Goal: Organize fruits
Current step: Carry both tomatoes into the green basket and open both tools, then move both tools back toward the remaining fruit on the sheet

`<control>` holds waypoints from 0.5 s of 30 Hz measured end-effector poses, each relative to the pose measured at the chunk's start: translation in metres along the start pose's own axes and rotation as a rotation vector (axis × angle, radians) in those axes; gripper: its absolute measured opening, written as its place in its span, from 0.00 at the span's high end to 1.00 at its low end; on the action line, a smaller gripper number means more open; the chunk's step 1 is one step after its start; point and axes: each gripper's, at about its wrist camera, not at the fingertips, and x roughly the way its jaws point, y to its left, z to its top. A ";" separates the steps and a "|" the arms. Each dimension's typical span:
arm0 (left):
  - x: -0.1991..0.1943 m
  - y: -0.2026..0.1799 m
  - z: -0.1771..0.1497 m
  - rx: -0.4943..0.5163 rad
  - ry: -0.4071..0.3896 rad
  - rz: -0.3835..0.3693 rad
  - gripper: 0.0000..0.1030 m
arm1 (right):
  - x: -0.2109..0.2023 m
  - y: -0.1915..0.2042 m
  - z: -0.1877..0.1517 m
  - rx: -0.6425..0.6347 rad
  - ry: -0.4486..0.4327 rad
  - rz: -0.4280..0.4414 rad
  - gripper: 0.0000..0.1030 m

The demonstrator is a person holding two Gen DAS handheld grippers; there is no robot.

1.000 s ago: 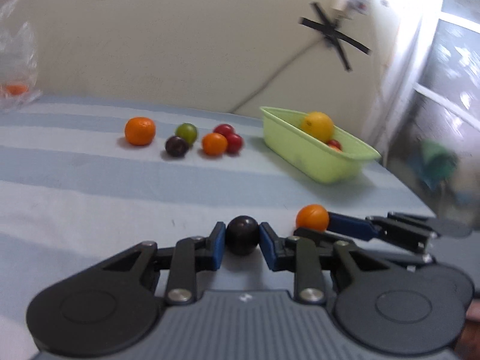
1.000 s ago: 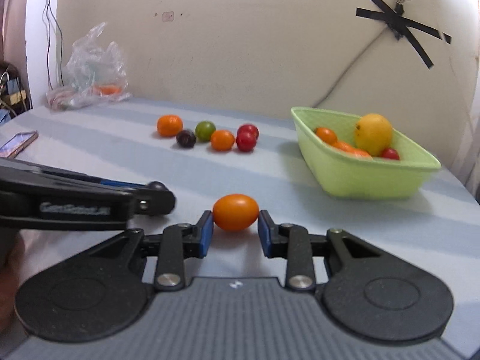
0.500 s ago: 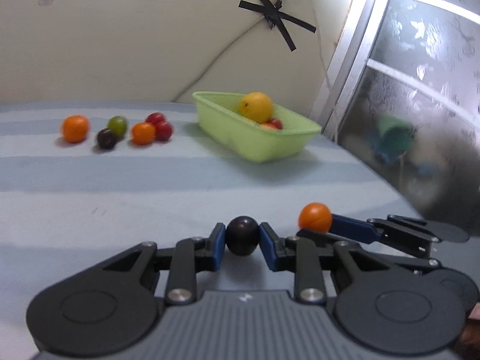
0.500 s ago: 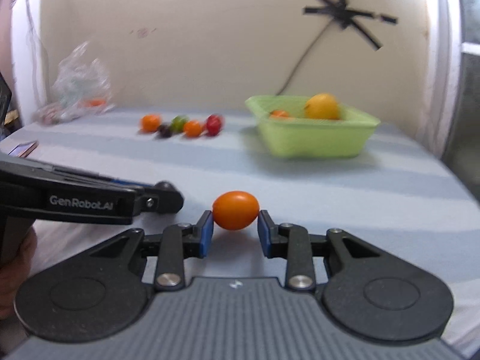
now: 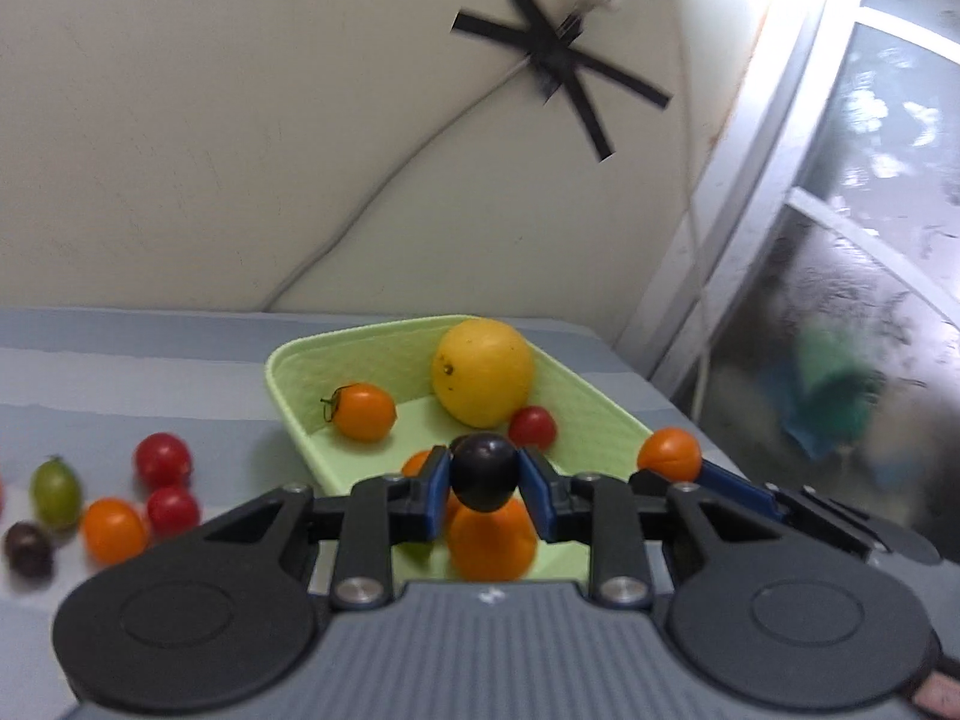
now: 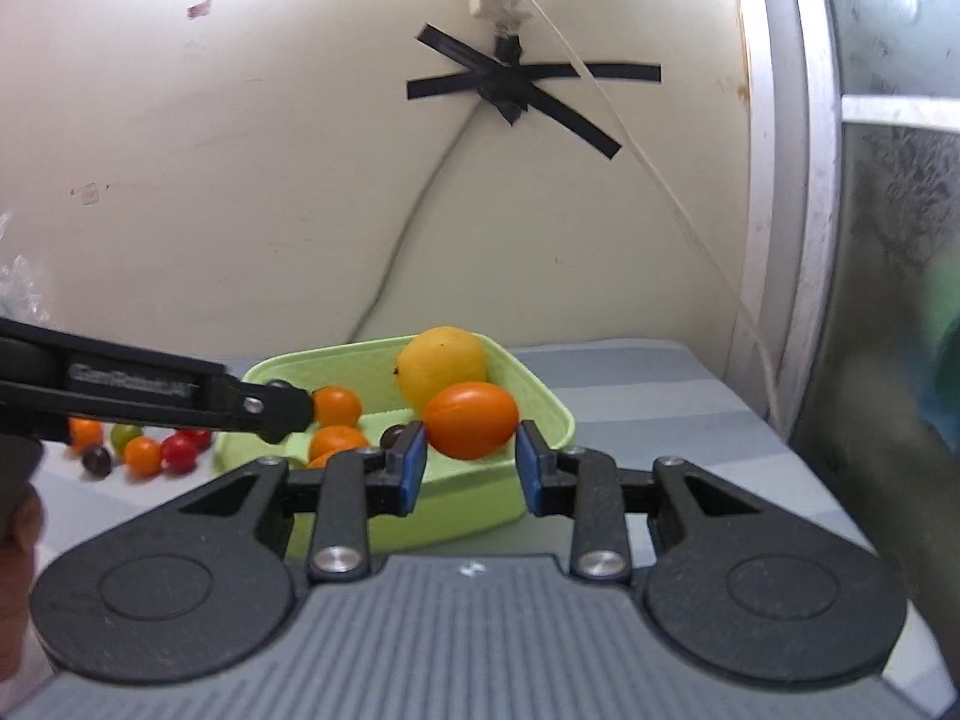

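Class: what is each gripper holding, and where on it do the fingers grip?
Left gripper: dark grape, by its sides. Right gripper: orange tomato, by its ends.

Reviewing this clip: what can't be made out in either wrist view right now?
- Left wrist view: orange fruit in the light green plastic tray is partly hidden behind the left gripper and its dark round fruit.
- Right wrist view: the left gripper's arm covers the tray's left side; loose small fruits are blurred.

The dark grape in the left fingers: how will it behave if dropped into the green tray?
The grape looks round and smooth, so it would probably roll. The tray has raised walls, likely stopping it. It seems small and light, so other fruit should barely move.
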 end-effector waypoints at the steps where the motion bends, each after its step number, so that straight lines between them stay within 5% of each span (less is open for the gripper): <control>1: 0.007 0.000 0.001 -0.002 0.004 0.008 0.75 | 0.006 -0.001 0.000 0.002 0.004 -0.001 0.66; 6: 0.028 0.002 0.004 -0.020 0.009 0.038 0.75 | 0.011 0.001 -0.001 -0.039 -0.015 -0.001 0.64; 9: 0.030 0.002 0.003 -0.009 -0.007 0.060 0.66 | 0.013 0.004 -0.003 -0.082 -0.030 -0.016 0.54; 15: -0.005 0.007 0.001 0.023 -0.070 0.074 0.65 | 0.003 0.006 -0.005 -0.101 -0.082 -0.029 0.54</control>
